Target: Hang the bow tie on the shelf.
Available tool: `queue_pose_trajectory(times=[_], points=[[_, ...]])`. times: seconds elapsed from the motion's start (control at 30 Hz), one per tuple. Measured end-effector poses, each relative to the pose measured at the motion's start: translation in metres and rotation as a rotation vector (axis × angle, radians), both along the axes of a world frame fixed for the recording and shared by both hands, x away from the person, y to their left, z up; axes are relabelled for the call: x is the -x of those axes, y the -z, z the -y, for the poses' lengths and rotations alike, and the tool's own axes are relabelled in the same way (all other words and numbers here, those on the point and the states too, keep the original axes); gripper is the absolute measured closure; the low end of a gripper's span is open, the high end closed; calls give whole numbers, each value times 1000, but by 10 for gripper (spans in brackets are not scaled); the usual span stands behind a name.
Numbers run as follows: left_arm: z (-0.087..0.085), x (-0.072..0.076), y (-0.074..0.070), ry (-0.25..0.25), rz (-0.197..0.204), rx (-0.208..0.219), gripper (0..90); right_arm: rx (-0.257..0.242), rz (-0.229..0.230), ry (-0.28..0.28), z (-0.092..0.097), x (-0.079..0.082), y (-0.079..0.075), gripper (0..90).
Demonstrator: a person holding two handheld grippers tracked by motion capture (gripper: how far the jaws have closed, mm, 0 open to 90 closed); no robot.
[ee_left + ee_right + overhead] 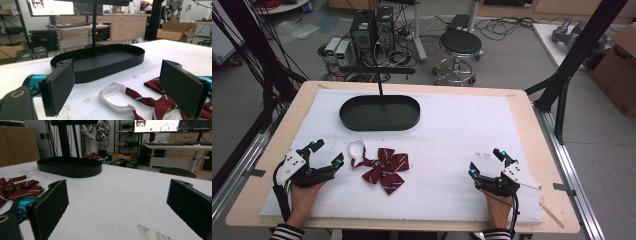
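Observation:
A dark red bow tie (384, 169) with white stripes lies on the white mat, its white plastic clip loop (357, 151) at its left end. In the left gripper view the clip loop (113, 98) lies on the mat between the jaws and the striped bow tie (160, 103) runs behind the right jaw. My left gripper (328, 153) rests open just left of the bow tie, touching nothing. My right gripper (486, 161) stands open on the mat at the right, well apart from the bow tie (18, 187). A black oval tray (380, 113) sits farther back.
A thin black post (379, 85) with a crossbar rises from the tray (100, 62). The mat (452, 130) covers most of the wooden table (532, 125). Past the far edge stand a stool (460, 47), computer boxes and cables on the floor.

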State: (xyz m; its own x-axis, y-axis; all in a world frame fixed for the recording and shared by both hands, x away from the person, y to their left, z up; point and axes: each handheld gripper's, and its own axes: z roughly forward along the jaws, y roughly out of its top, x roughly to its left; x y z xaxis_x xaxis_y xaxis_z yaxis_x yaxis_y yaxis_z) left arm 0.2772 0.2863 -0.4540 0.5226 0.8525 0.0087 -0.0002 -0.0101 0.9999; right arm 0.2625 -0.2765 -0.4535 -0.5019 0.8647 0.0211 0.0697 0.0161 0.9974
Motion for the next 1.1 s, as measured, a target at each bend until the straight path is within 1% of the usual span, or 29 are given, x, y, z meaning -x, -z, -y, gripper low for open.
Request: queue_pose_trajectory(times=[0.1,0.23,0.43,0.77,0.87,0.97,1.03,1.07,1.1], points=[[0,0,0,-1,-2,3,135,-2,-1,3,0,0,0,29],[1,0,0,-1,1,-3,135,4,5,2,1,0,0,29],[2,0,0,-1,4,-12,135,-1,1,3,0,0,0,29],[2,-1,-1,-8,-13,-14,135,-1,0,5,0,0,0,29],[2,-2,-2,-11,-18,-21,135,-3,-1,6,0,0,0,29],[3,-3,-6,0,-28,-29,135,-2,-1,5,0,0,0,29],[4,-4,-11,7,-26,-39,135,-1,0,5,0,0,0,29],[5,-5,-13,11,-26,-47,135,2,5,4,0,0,0,29],[6,-5,-16,14,-27,-57,135,-1,0,6,0,0,0,29]])
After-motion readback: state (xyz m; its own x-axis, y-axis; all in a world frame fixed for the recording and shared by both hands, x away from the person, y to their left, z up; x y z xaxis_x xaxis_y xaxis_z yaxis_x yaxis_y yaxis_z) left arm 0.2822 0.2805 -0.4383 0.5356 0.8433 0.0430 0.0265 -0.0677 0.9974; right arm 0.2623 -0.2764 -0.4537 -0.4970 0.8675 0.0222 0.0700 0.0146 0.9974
